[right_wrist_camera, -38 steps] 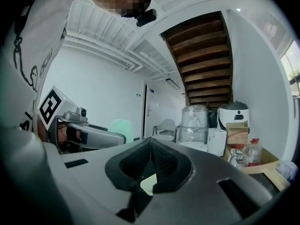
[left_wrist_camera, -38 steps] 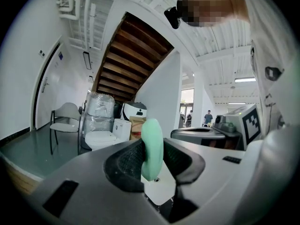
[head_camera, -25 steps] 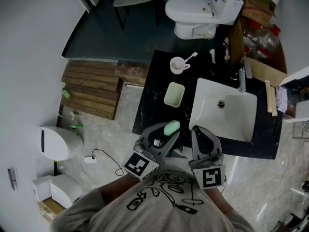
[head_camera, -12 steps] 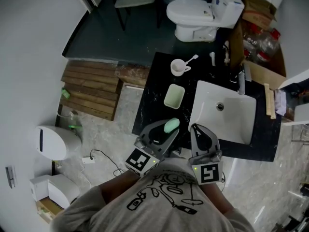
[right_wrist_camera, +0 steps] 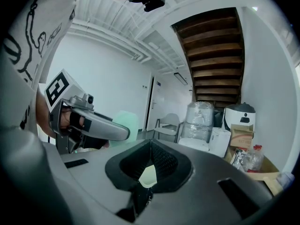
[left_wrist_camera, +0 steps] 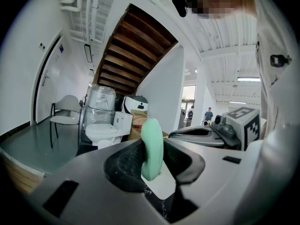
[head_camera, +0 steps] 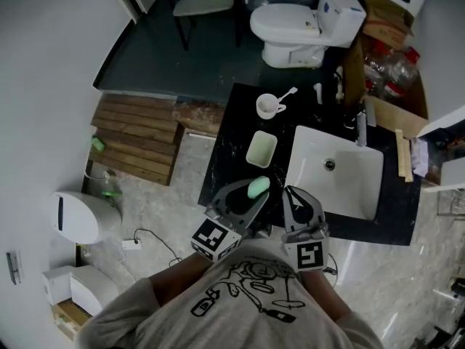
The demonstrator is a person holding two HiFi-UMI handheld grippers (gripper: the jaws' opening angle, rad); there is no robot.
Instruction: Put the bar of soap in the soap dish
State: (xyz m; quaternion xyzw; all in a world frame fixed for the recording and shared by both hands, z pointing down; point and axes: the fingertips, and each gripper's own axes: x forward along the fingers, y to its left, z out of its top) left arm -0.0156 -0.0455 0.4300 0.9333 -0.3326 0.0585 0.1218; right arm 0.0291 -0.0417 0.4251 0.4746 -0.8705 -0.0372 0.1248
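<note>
A pale green bar of soap stands on edge between the pads of my left gripper, which is shut on it over the near edge of the black counter. In the left gripper view the soap sits upright in the jaws. The pale green soap dish lies empty on the counter just beyond the soap. My right gripper hovers beside the left, shut, with nothing held. From the right gripper view, the left gripper and soap are at left.
A white sink with a faucet fills the counter's right part. A white cup with a utensil stands behind the dish. Beyond are a toilet, cardboard boxes and a wooden pallet on the floor.
My right gripper has shifted a little left and rolled slightly. The left gripper has kept still with the soap in it.
</note>
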